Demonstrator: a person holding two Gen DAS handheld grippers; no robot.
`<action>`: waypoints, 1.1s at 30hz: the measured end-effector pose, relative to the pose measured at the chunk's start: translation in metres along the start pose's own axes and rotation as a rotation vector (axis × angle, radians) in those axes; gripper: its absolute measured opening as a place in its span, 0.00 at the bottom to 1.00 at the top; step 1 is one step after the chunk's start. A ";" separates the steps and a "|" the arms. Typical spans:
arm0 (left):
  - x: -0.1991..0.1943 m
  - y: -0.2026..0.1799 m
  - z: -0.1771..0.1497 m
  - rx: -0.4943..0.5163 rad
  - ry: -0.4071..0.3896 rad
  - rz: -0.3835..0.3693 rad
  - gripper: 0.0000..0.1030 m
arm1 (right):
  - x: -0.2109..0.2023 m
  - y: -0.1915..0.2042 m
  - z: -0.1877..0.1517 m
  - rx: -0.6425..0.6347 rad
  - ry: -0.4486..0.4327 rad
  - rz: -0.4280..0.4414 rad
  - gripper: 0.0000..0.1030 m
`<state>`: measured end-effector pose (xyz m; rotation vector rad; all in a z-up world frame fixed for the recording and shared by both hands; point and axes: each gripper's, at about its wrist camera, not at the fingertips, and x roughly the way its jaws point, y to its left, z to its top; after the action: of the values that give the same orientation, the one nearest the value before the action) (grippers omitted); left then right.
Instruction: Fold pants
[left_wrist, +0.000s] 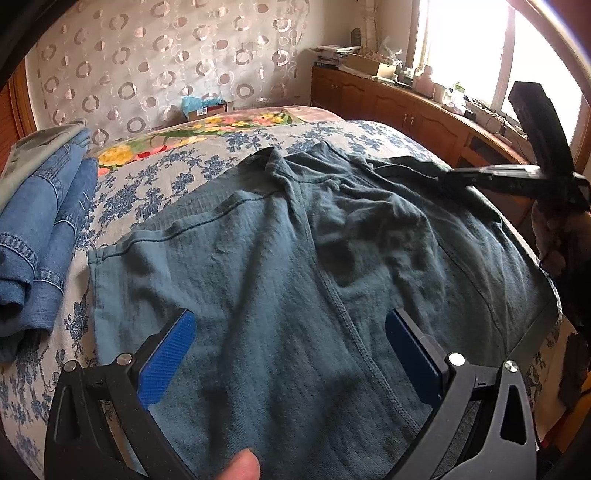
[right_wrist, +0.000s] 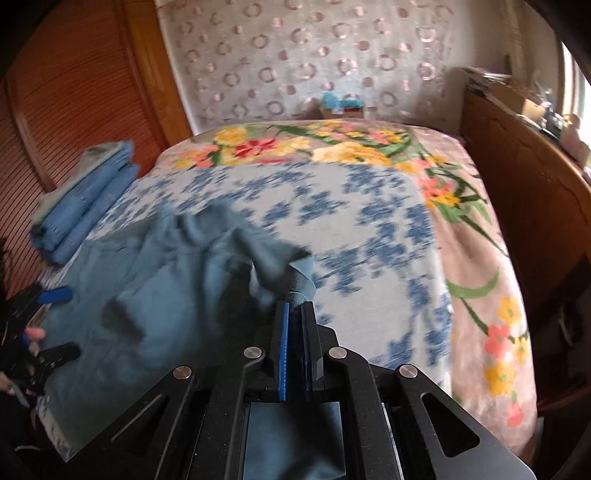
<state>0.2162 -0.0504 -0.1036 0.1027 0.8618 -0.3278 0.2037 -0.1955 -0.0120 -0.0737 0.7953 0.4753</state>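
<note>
Teal pants (left_wrist: 280, 258) lie spread and wrinkled on the bed, waistband toward the far side. Low over the pants hovers my left gripper (left_wrist: 291, 317), open, its blue pads (left_wrist: 166, 354) wide apart and nothing pinched between them. In the left wrist view my right gripper (left_wrist: 443, 180) reaches in from the right onto the pants' far right edge. The right wrist view shows that gripper (right_wrist: 295, 306) shut on a bunched fold of the teal pants (right_wrist: 166, 280), lifted slightly off the bedspread. The left gripper (right_wrist: 61, 323) appears open at that view's left edge.
A stack of folded jeans (left_wrist: 40, 229) sits at the bed's left edge. The blue-flowered bedspread (right_wrist: 351, 221) lies over a floral blanket (right_wrist: 480, 258). A wooden cabinet (left_wrist: 406, 110) with clutter runs along the right under the window. A thumb (left_wrist: 242, 465) shows at the bottom.
</note>
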 end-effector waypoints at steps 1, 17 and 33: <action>0.000 0.000 0.000 -0.001 -0.001 0.000 1.00 | -0.001 0.004 -0.003 -0.012 0.008 0.007 0.06; 0.000 0.003 0.000 -0.011 -0.001 -0.007 1.00 | -0.032 -0.048 -0.005 0.076 -0.088 -0.117 0.33; 0.002 0.006 0.000 -0.024 -0.001 -0.005 1.00 | 0.002 -0.067 0.013 0.095 0.005 -0.243 0.03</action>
<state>0.2190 -0.0451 -0.1052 0.0781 0.8646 -0.3216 0.2429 -0.2518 -0.0116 -0.0825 0.8005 0.2076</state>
